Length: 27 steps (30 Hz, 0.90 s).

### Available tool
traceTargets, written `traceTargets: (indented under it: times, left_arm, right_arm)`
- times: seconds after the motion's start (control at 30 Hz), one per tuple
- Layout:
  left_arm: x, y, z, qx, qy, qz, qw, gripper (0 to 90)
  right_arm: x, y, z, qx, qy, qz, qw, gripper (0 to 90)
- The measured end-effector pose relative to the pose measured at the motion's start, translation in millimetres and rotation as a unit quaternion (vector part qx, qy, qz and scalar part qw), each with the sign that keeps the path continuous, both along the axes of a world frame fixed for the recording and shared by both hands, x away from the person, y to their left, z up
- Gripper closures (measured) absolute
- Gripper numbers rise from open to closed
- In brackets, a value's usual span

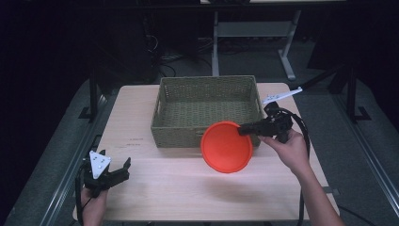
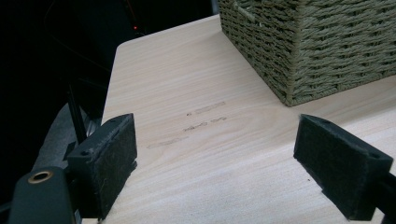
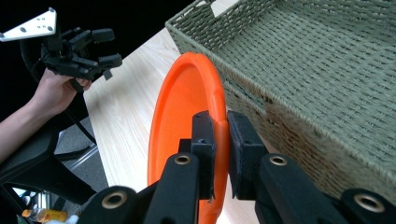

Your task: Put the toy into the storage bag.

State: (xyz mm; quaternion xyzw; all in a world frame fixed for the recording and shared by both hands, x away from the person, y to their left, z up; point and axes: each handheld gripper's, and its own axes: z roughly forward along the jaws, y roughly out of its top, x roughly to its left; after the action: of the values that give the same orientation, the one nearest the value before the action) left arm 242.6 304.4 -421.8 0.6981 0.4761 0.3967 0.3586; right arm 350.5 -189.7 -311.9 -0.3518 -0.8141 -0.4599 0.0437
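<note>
An orange plate [image 1: 226,147] hangs above the table [image 1: 141,188], just in front of the woven basket [image 1: 207,113]. My right gripper [image 1: 244,130] is shut on the plate's rim at its right side. In the right gripper view the orange plate [image 3: 182,116] stands on edge, with its rim pinched between the two black pads [image 3: 205,140]. My left gripper [image 1: 123,168] rests low at the table's near left corner, jaws open. In the left gripper view its pads [image 2: 107,158] stand wide apart over bare wood.
The green woven basket [image 3: 317,70] holds nothing and fills the middle back of the table. Its near corner [image 2: 299,51] lies ahead of the left gripper. A metal desk frame [image 1: 254,33] stands beyond the table. A cable [image 1: 303,132] loops by the right hand.
</note>
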Motion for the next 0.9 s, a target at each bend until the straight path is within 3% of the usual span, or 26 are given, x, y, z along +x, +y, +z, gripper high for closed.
traceTargets:
  times: [0.33, 0.9]
  left_arm:
    - [-0.1, 1.0, -0.2, -0.002, -0.001, 0.0, 1.0, 12.8]
    - [-0.5, 3.0, -0.1, -0.003, 0.0, 0.003, 1.0, 12.8]
  right_arm:
    - [12.4, 3.9, 10.4, 0.007, 0.0, -0.001, 1.0, 81.7]
    - [36.6, 16.7, 35.2, -0.004, -0.011, -0.01, 0.9999, 81.6]
